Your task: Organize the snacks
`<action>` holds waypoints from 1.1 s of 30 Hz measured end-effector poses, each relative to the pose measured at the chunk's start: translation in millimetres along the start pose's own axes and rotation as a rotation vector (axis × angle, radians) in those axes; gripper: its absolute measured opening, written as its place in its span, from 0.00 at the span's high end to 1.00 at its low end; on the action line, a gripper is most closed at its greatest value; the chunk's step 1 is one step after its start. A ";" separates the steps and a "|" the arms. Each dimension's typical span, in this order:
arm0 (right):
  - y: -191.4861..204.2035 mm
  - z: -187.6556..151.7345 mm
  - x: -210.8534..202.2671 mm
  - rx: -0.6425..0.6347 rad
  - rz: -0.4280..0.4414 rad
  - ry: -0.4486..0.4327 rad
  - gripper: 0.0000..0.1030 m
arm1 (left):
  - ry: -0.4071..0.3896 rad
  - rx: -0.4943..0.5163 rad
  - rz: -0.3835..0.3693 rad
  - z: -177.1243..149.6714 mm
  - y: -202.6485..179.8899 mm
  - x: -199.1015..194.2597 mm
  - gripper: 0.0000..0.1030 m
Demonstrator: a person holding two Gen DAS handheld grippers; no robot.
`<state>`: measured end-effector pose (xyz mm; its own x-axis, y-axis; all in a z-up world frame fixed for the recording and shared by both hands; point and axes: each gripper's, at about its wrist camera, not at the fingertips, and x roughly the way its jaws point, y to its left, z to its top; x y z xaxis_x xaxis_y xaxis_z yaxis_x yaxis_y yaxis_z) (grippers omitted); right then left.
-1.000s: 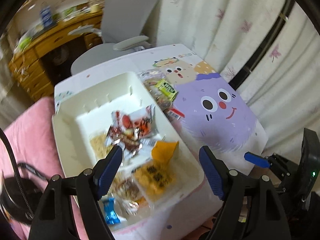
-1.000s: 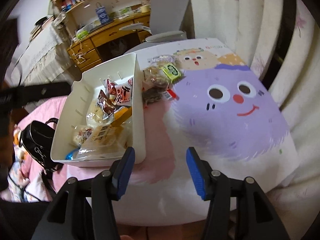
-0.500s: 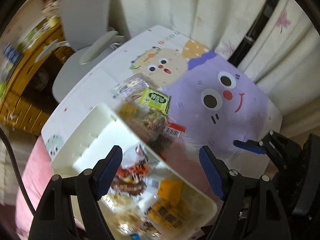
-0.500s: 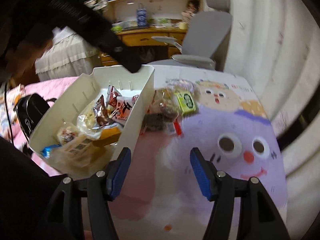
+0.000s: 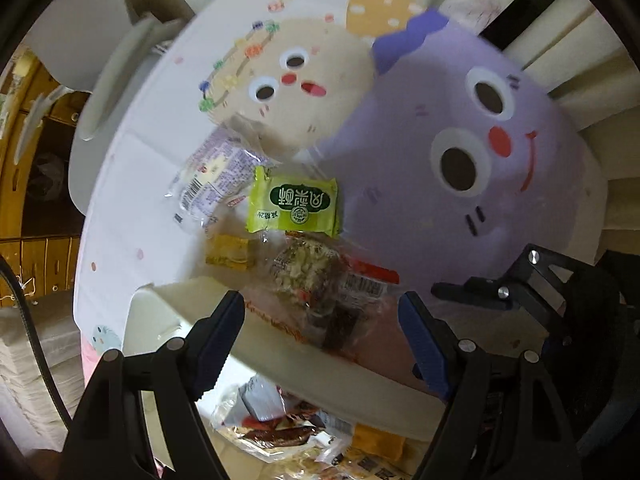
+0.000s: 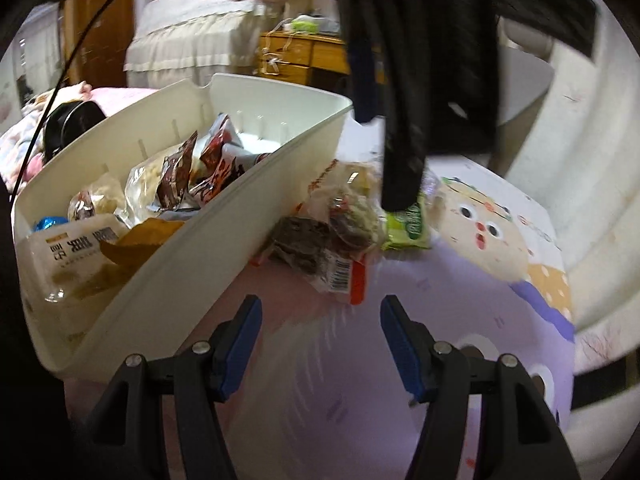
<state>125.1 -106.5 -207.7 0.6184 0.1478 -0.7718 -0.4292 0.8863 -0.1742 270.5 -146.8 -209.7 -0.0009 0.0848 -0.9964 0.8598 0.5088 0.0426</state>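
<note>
A white bin [image 6: 224, 240] holds several snack packets [image 6: 188, 176]; its rim also shows in the left wrist view [image 5: 280, 356]. Beside it on the cartoon tablecloth [image 5: 420, 152] lies a loose pile: a green packet [image 5: 294, 206], a purple-white packet [image 5: 212, 176], a yellow one [image 5: 230, 252] and a clear packet with a barcode [image 5: 320, 280]. My left gripper [image 5: 322, 334] is open, hovering above the pile. My right gripper [image 6: 320, 338] is open, low over the cloth, short of the pile [image 6: 332, 224]. The left gripper's finger hangs over the green packet [image 6: 406, 222] in the right wrist view.
A grey office chair [image 5: 116, 76] stands past the table's far edge. A wooden desk with drawers [image 6: 296, 56] and a bed with a white skirt [image 6: 192, 44] are behind. A black bag [image 6: 72, 120] lies on pink bedding left of the bin. Curtains hang on the right.
My left gripper has swung from over the bin to above the loose pile and come lower. My right gripper has moved forward and lower toward the pile. Both stay open.
</note>
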 end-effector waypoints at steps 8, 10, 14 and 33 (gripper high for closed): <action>2.5 0.9 24.6 -0.063 0.024 -0.004 0.40 | 0.144 -0.025 -0.023 22.3 5.4 47.7 0.24; 1.1 0.0 30.6 -0.065 0.029 0.001 0.40 | 0.159 -0.026 -0.018 26.0 6.7 55.2 0.24; -1.3 0.9 41.0 -0.076 0.015 0.009 0.43 | 0.179 -0.049 -0.017 29.5 7.9 67.3 0.24; 10.4 21.4 67.1 -0.127 0.035 0.015 0.77 | 0.145 -0.098 0.012 39.0 26.2 70.7 0.47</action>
<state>176.2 -78.0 -248.3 0.5920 0.1706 -0.7876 -0.5308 0.8180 -0.2218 312.9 -160.9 -281.9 -0.0709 0.2102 -0.9751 0.8061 0.5879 0.0682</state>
